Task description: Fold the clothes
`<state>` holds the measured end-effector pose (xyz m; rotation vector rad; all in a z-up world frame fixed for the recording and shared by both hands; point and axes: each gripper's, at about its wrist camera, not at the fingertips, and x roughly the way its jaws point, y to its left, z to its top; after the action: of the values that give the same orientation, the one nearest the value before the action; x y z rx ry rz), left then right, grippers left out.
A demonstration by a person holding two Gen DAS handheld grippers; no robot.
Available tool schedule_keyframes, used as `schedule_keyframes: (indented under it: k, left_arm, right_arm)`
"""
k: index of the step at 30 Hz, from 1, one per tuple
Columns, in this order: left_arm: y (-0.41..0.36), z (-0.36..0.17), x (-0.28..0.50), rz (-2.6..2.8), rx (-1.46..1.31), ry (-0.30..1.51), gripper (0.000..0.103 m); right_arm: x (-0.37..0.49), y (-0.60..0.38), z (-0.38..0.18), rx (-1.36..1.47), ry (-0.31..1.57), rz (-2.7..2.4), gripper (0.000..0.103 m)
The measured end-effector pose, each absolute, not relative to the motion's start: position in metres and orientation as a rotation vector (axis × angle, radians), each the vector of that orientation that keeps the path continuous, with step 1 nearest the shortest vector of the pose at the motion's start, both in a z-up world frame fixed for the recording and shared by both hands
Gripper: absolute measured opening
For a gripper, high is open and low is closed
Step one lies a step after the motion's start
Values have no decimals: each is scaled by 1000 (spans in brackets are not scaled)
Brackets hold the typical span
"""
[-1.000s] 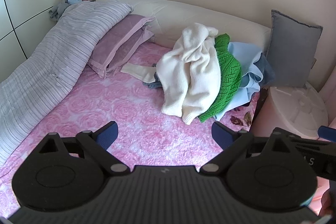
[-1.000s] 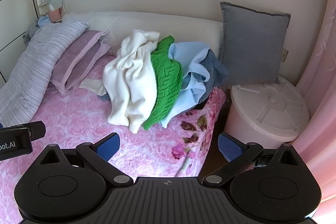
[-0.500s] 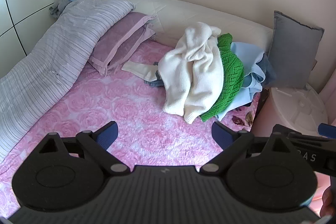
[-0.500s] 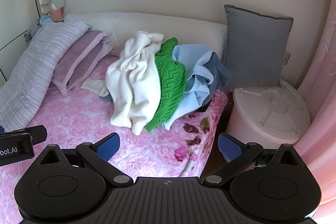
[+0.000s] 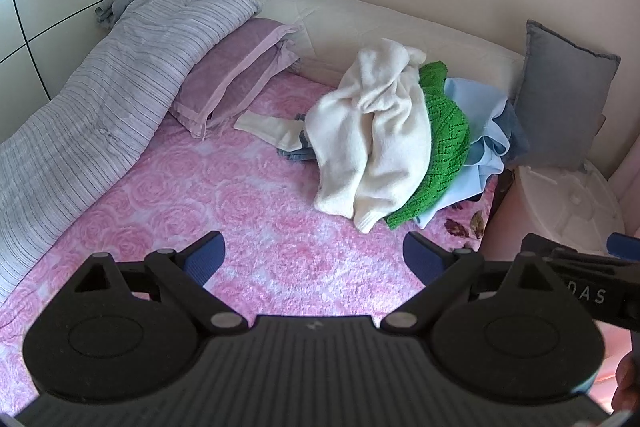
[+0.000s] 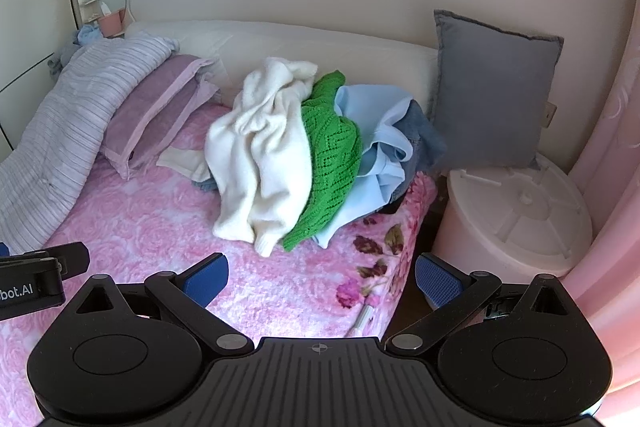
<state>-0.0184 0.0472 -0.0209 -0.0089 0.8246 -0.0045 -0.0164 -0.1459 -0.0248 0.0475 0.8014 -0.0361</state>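
Two grippers: left gripper [image 5: 312,255] and right gripper [image 6: 322,279] are hanging side by side over the near part of the bed [image 5: 248,211], both with jaws spread wide and nothing between the blue pads.
Change over the last second: the clothes pile [image 5: 396,139] is sitting a little lower and nearer in both views than it was, so both grippers are easing forward toward it; the clothes themselves are lying just as they did.
Meaning for the task: an approach is looking likely, with no garment in either grip.
Pile position: it is lying heaped and unfolded at the bed's far right corner, against the headboard [image 5: 384,23] and just beside the grey cushion [image 6: 494,91].
Pile make-up: a cream sweater [image 6: 260,151] is draping over the front, a green knit [image 6: 330,163] is showing beside it, and a light blue garment [image 6: 372,131] and denim are lying behind.
Pose: both grippers are pointing level along the bed toward the pile, well short of it; the left one is showing at the right view's left edge.
Free space: pink bedspread between grippers and pile is lying bare, seemingly room enough for spreading a garment.
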Motion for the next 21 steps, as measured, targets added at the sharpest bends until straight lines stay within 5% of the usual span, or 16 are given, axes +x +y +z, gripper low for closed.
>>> schedule_keyframes:
  k: [21]
  left_arm:
    - [47, -21, -5, -12, -22, 825, 94]
  right_arm:
    - [-5, -147, -23, 38, 797, -38, 103]
